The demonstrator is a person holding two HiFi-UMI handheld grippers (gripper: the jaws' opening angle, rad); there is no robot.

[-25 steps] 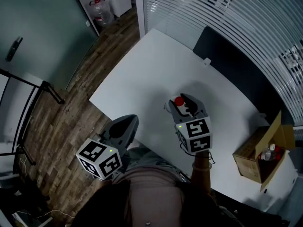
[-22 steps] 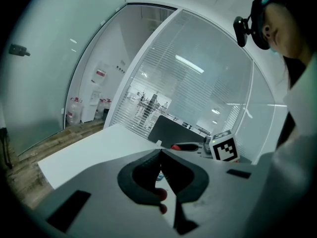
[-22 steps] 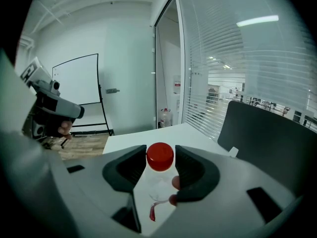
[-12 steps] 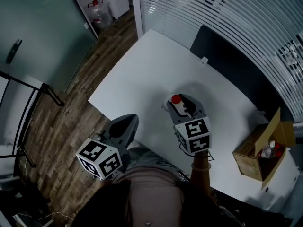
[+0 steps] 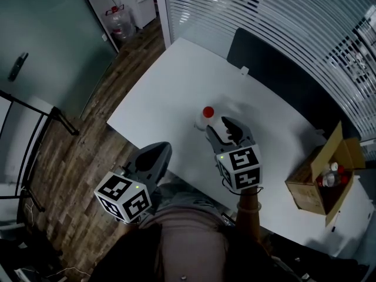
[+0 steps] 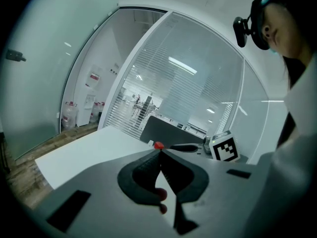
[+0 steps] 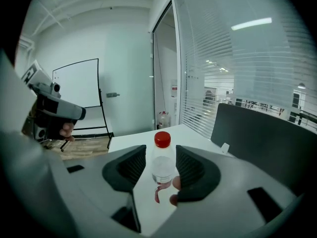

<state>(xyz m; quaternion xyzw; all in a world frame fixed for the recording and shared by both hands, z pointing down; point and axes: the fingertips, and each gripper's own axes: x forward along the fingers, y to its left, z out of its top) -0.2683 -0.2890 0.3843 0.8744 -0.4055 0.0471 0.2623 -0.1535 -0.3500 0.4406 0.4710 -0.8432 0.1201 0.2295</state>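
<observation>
Right gripper view is showing a clear plastic bottle (image 7: pixel 161 165) with a round red cap, standing upright on the smooth white table (image 7: pixel 131 137) at the tips of the right gripper (image 7: pixel 161 152) – jaws spread. Left gripper (image 6: pixel 160 153) is keeping nothing between its jaws – pressed together. An open cardboard box (image 5: pixel 308 187) is holding red-capped bottles (image 5: pixel 330 175).

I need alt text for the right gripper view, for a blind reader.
A clear bottle with a red cap stands upright on the white table, seen between the open jaws of the right gripper, touching neither. A whiteboard stands behind.
</observation>
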